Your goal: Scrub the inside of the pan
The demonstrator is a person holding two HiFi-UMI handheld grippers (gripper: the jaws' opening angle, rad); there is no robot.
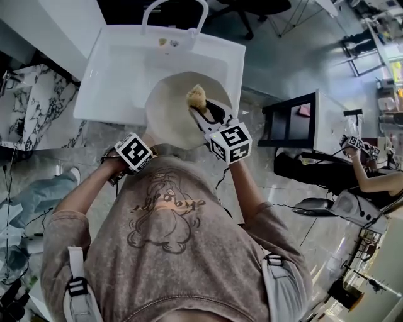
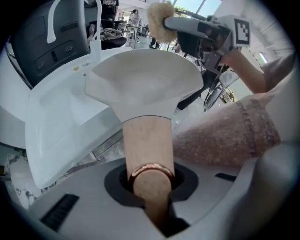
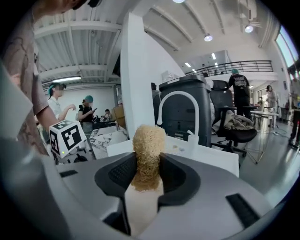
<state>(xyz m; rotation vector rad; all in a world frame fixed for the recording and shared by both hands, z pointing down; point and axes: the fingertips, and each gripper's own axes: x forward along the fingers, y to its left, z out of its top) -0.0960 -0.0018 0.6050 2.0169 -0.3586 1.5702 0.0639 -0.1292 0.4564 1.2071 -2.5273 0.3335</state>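
Observation:
A cream pan [image 1: 173, 110] is held tilted over the white sink [image 1: 119, 69]. My left gripper [image 2: 151, 187] is shut on the pan's wooden handle [image 2: 146, 145], and the pan's bowl [image 2: 145, 82] opens ahead of it. My right gripper [image 1: 200, 108] is shut on a tan loofah scrubber [image 1: 196, 96], which sits over the pan's far inner side. In the right gripper view the scrubber [image 3: 147, 154] sticks up between the jaws; the pan is out of that view. From the left gripper view, the scrubber [image 2: 157, 21] is above the pan's far rim.
A white curved faucet [image 1: 174, 12] stands at the sink's back edge. A marble counter [image 1: 34, 104] lies left of the sink. A black-and-white table [image 1: 302, 119] stands to the right, and another person [image 1: 371, 179] sits beyond it.

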